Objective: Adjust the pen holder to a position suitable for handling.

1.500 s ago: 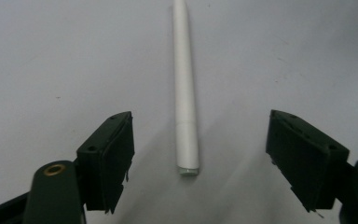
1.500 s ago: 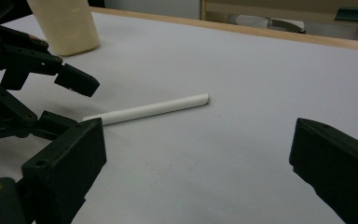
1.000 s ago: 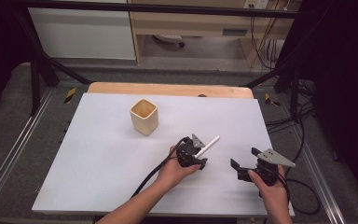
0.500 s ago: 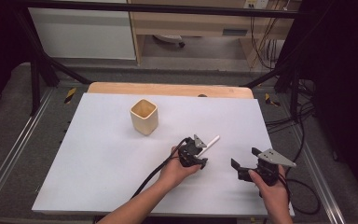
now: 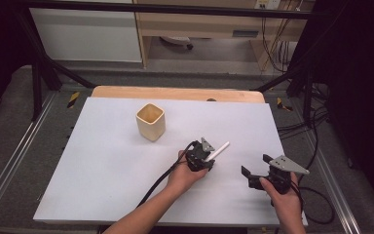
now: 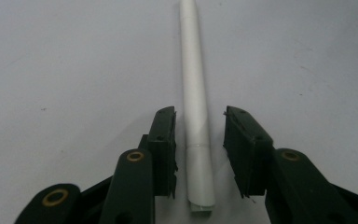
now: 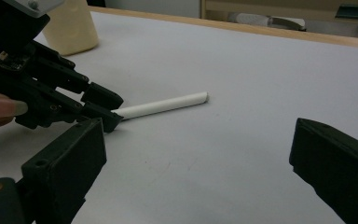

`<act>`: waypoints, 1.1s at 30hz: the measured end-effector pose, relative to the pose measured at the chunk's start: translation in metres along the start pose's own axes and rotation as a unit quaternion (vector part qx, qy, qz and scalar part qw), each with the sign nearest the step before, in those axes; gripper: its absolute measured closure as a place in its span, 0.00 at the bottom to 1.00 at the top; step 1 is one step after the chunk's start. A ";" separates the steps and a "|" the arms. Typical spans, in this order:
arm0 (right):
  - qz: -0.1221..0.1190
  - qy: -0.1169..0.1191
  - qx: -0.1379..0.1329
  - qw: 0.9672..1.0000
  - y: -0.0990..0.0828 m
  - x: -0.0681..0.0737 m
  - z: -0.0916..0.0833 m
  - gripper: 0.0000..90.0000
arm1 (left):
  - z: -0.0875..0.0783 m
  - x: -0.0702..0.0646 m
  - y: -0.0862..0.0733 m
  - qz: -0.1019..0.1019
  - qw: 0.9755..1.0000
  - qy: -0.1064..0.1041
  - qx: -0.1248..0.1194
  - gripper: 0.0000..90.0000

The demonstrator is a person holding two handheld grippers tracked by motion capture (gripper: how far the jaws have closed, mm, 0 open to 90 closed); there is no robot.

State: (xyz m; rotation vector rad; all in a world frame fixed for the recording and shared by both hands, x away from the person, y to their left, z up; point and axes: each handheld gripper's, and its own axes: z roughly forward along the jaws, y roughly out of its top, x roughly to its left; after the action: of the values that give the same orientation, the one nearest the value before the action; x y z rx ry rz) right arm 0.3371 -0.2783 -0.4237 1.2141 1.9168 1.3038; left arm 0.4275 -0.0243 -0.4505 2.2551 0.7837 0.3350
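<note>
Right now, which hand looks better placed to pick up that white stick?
The left. Its tongs already straddle the white stick lying on the table; they have just been closing, with slim gaps left on both sides. The right tongs stand open, off to the side.

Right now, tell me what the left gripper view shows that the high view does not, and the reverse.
The left gripper view alone shows a gap on each side of the white paper-wrapped stick between the left gripper's black jaws, which have just been closing. The high view alone shows the tan square cup, the right gripper with jaws wide apart, both forearms and the table's wooden far edge. Both share the stick, the left gripper and the white tabletop.
</note>
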 end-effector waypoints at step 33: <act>-0.065 0.012 0.010 0.998 0.003 0.026 0.009 0.05 | -0.071 0.029 0.003 0.025 0.999 -0.038 -0.002 0.88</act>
State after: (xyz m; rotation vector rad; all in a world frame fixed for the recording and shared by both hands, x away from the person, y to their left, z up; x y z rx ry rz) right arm 0.3333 -0.2507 -0.4225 1.0683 1.9941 1.2401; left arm 0.4202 0.0312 -0.3979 2.2729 0.6869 0.2723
